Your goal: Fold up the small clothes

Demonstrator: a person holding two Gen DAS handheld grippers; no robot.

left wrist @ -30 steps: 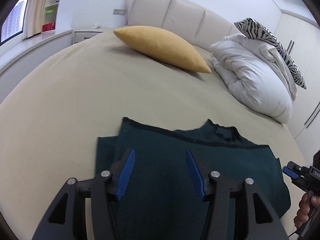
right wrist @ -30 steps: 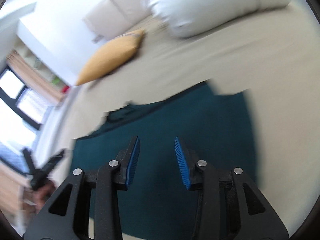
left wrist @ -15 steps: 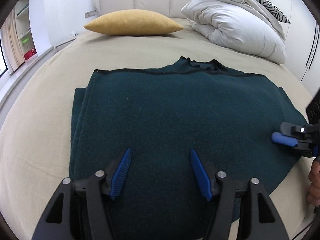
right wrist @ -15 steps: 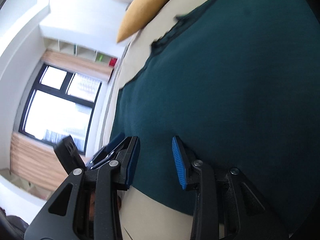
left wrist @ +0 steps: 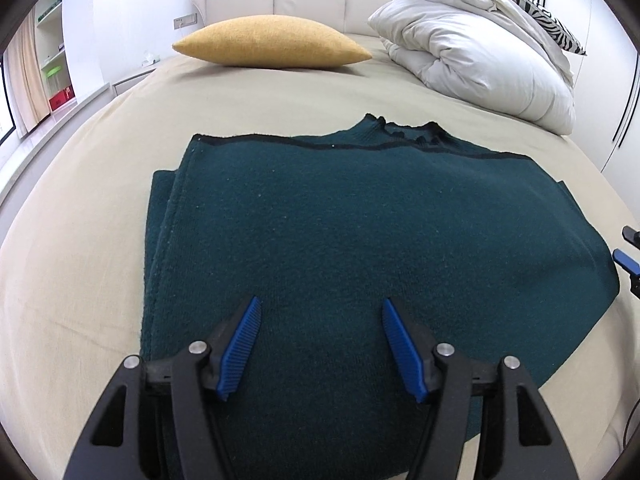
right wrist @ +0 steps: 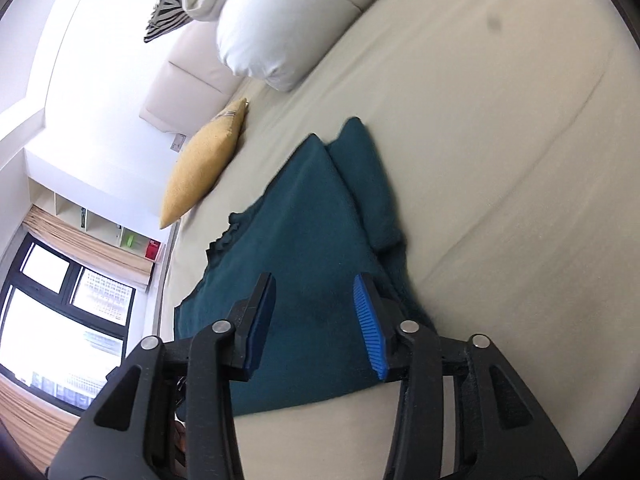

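Both grippers have swung in over the dark green sweater (left wrist: 360,240), which lies folded flat on the bed (left wrist: 80,280).

From the left, the left gripper (left wrist: 320,340) hovers above the near hem, fingers spread, pinching nothing; the right gripper (right wrist: 316,320) is opening over the right side, nothing between its fingers. A shallow pinch could catch only the top layer and undo the fold. Bare sheet surrounds the sweater; yellow cushion (left wrist: 272,42) and white duvet (left wrist: 480,64) sit well apart.
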